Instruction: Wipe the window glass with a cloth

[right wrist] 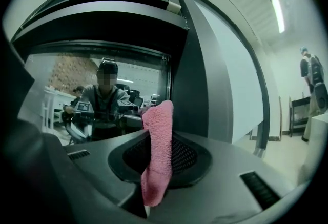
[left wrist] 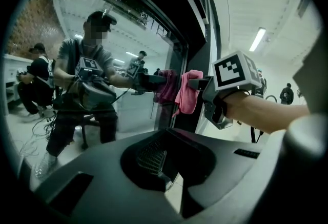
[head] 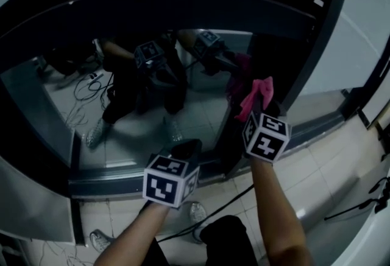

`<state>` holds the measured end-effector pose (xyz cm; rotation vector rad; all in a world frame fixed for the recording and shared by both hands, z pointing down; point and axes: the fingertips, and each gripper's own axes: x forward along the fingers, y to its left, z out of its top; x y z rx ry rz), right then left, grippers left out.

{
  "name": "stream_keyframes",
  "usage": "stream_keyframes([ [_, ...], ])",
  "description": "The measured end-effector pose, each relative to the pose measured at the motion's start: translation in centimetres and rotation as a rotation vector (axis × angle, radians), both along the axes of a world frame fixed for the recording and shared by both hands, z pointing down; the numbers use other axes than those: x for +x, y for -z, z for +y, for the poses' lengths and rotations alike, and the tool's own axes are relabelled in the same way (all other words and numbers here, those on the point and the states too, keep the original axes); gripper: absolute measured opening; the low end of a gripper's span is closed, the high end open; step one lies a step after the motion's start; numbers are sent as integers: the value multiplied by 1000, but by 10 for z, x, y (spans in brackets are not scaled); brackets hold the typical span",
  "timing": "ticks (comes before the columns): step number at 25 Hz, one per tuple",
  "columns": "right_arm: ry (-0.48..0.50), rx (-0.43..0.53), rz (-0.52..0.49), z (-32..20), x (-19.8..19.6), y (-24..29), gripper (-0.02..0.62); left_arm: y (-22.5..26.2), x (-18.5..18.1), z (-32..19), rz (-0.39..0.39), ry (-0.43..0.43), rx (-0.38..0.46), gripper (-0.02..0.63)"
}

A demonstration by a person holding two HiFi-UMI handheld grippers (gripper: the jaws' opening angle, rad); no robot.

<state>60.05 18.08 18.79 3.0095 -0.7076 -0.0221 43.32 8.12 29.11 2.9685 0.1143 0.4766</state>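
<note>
The window glass (head: 140, 106) is dark and mirrors the person and both grippers. My right gripper (head: 263, 109) is shut on a pink cloth (head: 256, 95), which it holds up at the pane's right edge, beside the dark frame post (head: 304, 58). In the right gripper view the cloth (right wrist: 158, 151) hangs out of the shut right gripper (right wrist: 156, 159), with the glass (right wrist: 102, 79) just ahead. The left gripper (head: 186, 150) sits lower and to the left, near the sill, shut with nothing in it. The left gripper view shows its jaws (left wrist: 164, 159) closed, and the cloth (left wrist: 187, 92) off to the right.
A grey sill (head: 122, 182) runs under the pane. Black cables (head: 225, 207) trail over the tiled floor by the person's shoes (head: 196, 211). The white wall panel (right wrist: 236, 74) lies right of the post. Other people (right wrist: 310, 74) stand far back in the room.
</note>
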Motion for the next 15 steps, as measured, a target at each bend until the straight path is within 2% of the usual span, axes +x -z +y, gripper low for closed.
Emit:
stream_keyframes([
  [9, -27, -44, -45, -10, 11, -25, 72, -20, 0, -10, -30, 3, -12, 0],
  [15, 40, -21, -60, -25, 4, -43, 72, -33, -8, -19, -44, 10, -31, 0],
])
